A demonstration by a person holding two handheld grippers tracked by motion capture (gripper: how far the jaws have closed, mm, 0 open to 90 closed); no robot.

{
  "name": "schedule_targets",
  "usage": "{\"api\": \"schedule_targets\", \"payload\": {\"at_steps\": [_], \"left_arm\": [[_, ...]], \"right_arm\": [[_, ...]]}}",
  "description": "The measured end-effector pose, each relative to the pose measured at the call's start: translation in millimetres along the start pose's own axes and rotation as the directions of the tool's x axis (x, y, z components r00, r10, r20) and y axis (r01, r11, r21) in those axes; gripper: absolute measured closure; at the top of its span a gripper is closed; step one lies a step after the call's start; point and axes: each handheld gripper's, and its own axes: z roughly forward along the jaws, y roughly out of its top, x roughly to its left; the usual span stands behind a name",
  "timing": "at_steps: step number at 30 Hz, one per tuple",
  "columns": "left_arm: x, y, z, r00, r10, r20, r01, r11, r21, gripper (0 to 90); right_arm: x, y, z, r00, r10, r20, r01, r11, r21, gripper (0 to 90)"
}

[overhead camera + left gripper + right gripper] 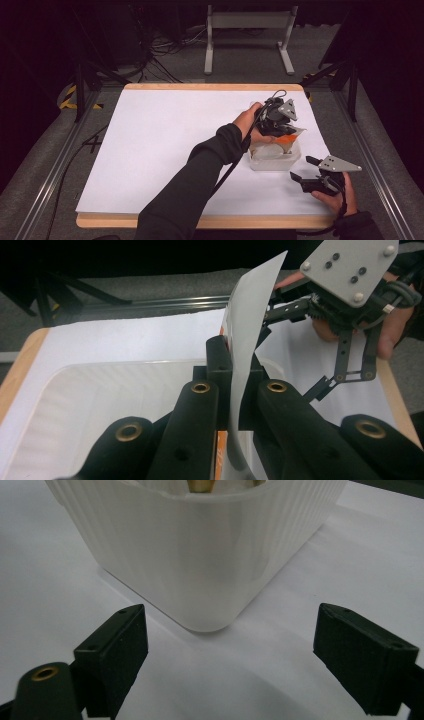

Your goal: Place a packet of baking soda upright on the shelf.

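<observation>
Dark room all round, the far edges falling off into black. Grey carpet floor [240, 72] runs beyond the table [165, 145], whose white top sits on a pale wooden board. A grey metal stand [248, 30] is parked at the back, a tangle of black cables [165, 50] beside it. Metal rails [55, 165] flank both sides, and yellow-black tape [70, 97] marks the floor at left.
</observation>
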Motion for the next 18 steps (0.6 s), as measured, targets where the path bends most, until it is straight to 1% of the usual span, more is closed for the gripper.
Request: {"api": "schedule_targets", "payload": {"at_steps": [3, 10, 13, 15, 18], "left_arm": [[-0.4, 0.9, 3.7, 0.9999, 0.007, 0.007, -0.008, 0.9999, 0.009, 89.2], [-2.5, 0.8, 11.2, 0.9998, -0.004, 0.018, 0.004, 1.0000, 0.008, 89.3], [-3.1, 1.1, 13.6, 0.9998, -0.002, 0.019, 0.002, 1.0000, 0.009, 89.3], [-3.5, 1.3, 13.7, 0.9999, 0.003, 0.017, -0.003, 0.9999, 0.012, 89.1], [-3.7, -0.1, 12.7, 0.9999, 0.000, 0.015, 0.000, 1.0000, 0.005, 88.8]], "right_arm": [[-0.1, -0.1, -0.1, 1.0000, 0.001, 0.000, -0.001, 1.000, -0.001, 15.2], [0.1, 0.0, 0.0, 1.0000, 0.000, 0.001, 0.000, 1.000, -0.001, 15.2], [0.1, 0.0, 0.0, 1.0000, 0.000, 0.001, 0.000, 1.000, -0.001, 15.2], [0.1, -0.1, -0.1, 1.0000, 0.000, 0.001, 0.000, 1.000, -0.001, 15.2], [-0.2, -0.2, -0.3, 1.0000, 0.000, 0.000, 0.000, 1.000, -0.004, 15.2]]}}
